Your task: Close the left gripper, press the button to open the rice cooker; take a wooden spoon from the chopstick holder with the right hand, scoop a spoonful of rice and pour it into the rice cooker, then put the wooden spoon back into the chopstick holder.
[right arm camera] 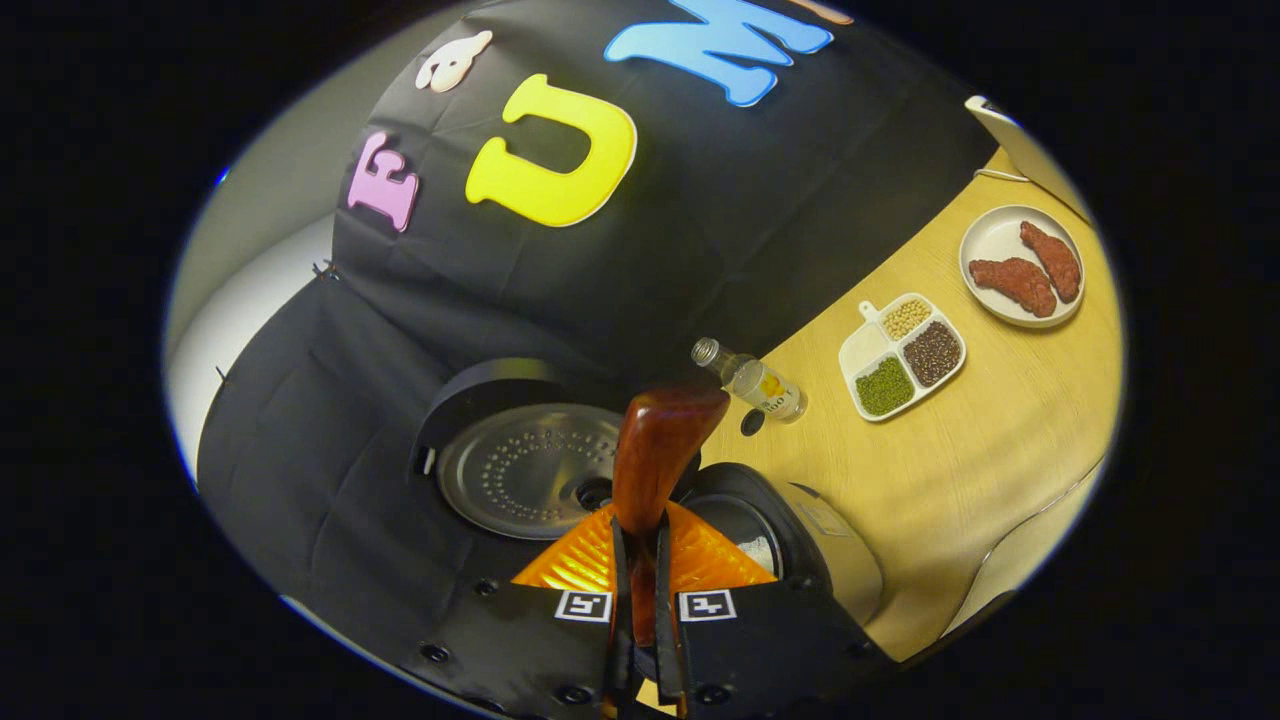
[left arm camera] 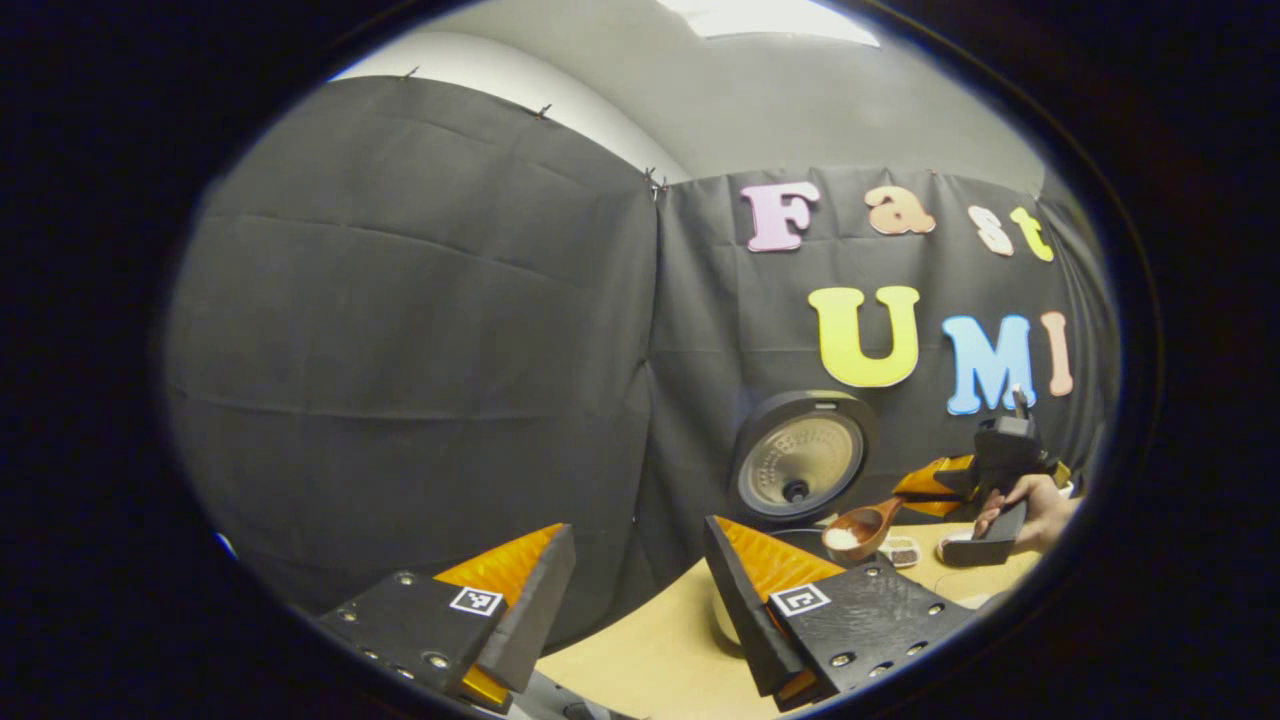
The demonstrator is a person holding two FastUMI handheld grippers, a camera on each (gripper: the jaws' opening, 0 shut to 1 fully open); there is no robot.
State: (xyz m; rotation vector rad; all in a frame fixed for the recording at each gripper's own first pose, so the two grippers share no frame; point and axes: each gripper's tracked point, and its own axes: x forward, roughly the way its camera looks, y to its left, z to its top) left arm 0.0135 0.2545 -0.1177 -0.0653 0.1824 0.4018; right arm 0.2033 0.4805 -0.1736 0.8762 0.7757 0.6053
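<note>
The rice cooker (left arm camera: 800, 455) stands on the wooden table with its lid swung up and the perforated inner plate facing out. My left gripper (left arm camera: 638, 528) hangs open over the table's left end, nothing between its fingers. Farther off, a hand (left arm camera: 1035, 505) holds my right gripper (left arm camera: 935, 487), which carries the wooden spoon (left arm camera: 855, 530) with white rice in its bowl, just over the cooker's rim. In the right gripper view, my right gripper (right arm camera: 642, 530) is shut on the wooden spoon (right arm camera: 655, 450) above the rice cooker (right arm camera: 530, 470). Some white rice (right arm camera: 757, 548) lies in the pot.
Right of the cooker, a small glass bottle (right arm camera: 755, 382) lies on the table. Beyond it are a divided tray (right arm camera: 858, 352) of beans and grains and a white plate (right arm camera: 995, 240) with two reddish pieces. The booth's cloth wall stands close behind the cooker.
</note>
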